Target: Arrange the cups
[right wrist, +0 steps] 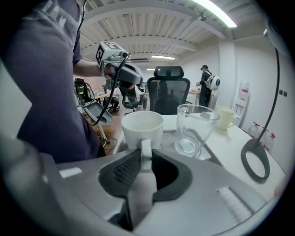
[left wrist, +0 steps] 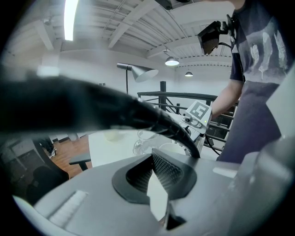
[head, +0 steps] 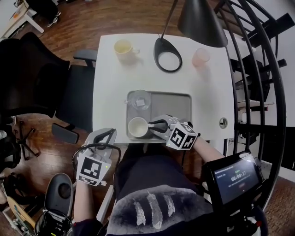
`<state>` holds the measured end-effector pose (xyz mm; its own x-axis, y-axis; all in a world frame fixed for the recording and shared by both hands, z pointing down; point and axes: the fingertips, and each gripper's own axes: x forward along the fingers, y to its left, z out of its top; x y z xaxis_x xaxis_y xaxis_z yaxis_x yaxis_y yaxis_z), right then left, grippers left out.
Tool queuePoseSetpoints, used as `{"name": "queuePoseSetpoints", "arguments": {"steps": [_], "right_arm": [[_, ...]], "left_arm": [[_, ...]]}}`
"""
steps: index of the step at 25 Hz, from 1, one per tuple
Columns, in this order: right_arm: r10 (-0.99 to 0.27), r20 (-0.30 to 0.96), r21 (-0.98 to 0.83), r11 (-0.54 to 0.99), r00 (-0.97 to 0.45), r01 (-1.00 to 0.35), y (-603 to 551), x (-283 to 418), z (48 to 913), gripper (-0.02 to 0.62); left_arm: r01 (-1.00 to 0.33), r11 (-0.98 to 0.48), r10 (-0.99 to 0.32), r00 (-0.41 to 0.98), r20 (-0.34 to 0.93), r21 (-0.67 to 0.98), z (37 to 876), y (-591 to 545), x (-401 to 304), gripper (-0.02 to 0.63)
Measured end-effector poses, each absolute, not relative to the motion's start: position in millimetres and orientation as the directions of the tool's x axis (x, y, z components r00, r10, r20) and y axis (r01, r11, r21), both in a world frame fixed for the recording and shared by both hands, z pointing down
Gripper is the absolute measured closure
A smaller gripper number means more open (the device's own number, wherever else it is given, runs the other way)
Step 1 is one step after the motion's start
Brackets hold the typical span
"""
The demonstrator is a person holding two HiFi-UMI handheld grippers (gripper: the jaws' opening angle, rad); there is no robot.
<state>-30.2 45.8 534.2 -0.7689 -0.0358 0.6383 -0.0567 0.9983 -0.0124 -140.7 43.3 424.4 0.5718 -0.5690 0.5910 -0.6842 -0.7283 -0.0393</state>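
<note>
White ceramic mug (head: 137,127) and clear glass mug (head: 138,99) sit on the grey tray (head: 177,103), the right gripper (head: 152,125) clamping the white mug's handle and the left gripper (head: 107,134) closed, empty, while yellow cup (head: 123,47) and pink cup (head: 200,57) stand apart on the counter (head: 115,83), seemingly left to arrange.

Ceiling strips (right wrist: 214,13) glow bright above the right gripper (right wrist: 143,152); a blurred cable (left wrist: 92,108) smears over the left gripper (left wrist: 153,159); edges bow.
</note>
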Motion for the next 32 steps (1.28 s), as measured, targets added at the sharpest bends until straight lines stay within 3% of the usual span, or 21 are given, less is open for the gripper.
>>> {"name": "queuePoseSetpoints", "arguments": {"steps": [10, 15, 20, 27, 28, 30, 32], "right_arm": [[-0.076, 0.604, -0.005, 0.995, -0.793, -0.100, 34.1, -13.7, 503.2, 0.468], [-0.053, 0.553, -0.019, 0.997, -0.832, -0.076, 27.8, -13.0, 460.1, 0.366], [-0.107, 0.396, 0.007, 0.993, -0.912, -0.114, -0.9, -15.6, 380.6, 0.362], [-0.181, 0.283, 0.055, 0.984, -0.942, -0.172, -22.1, 9.0, 331.3, 0.364], [-0.186, 0.279, 0.052, 0.983, -0.942, -0.178, -20.8, 13.5, 330.8, 0.388], [-0.190, 0.279, 0.039, 0.982, -0.941, -0.186, -15.8, 20.9, 333.7, 0.552], [-0.187, 0.284, 0.004, 0.981, -0.940, -0.194, -10.1, 25.1, 339.7, 0.592]], "left_arm": [[-0.693, -0.719, -0.584, 0.561, 0.586, -0.053, 419.5, 46.4, -141.1, 0.591], [-0.689, -0.724, -0.599, 0.600, 0.530, -0.037, 407.3, 41.3, -129.5, 0.591], [-0.677, -0.735, -0.604, 0.624, 0.496, -0.042, 391.2, 29.5, -110.3, 0.591], [-0.644, -0.761, -0.586, 0.635, 0.503, -0.075, 392.3, 23.5, -101.7, 0.591], [-0.651, -0.756, -0.591, 0.635, 0.497, -0.066, 392.6, 22.8, -102.1, 0.591], [-0.666, -0.745, -0.601, 0.636, 0.484, -0.049, 393.2, 21.2, -103.5, 0.591], [-0.662, -0.747, -0.600, 0.634, 0.488, -0.058, 394.5, 19.8, -106.5, 0.591]]}}
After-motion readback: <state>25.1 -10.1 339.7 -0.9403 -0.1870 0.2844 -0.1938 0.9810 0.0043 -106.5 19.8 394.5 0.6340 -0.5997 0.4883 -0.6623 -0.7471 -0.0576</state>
